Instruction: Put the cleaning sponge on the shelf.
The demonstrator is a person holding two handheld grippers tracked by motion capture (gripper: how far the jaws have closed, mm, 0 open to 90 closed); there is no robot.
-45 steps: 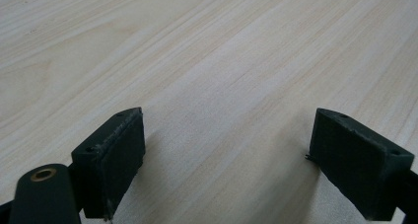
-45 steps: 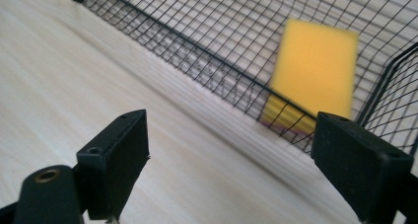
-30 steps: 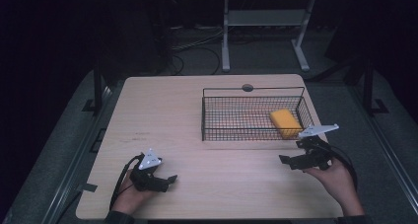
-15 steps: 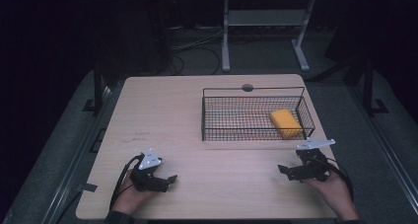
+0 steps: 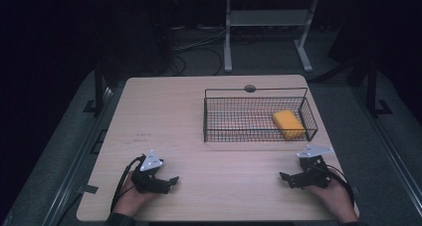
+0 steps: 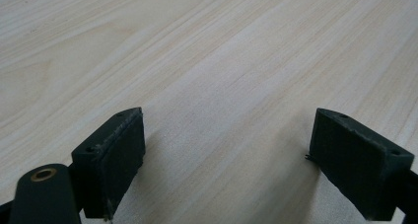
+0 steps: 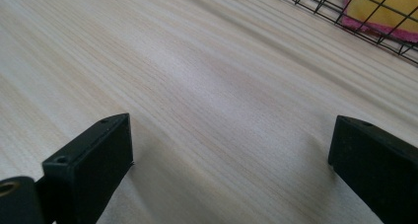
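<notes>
Right gripper [image 5: 290, 178] back, perhaps near table [image 5: 169, 111] edge

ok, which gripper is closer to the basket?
The right gripper: it sits just below the wire basket's right end, near the yellow sponge. The left gripper sits further off.

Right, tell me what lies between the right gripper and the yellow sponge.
In the high view, bare wooden table and then the near wire wall of the basket separate the right gripper from the yellow sponge, which lies inside the basket.
</notes>
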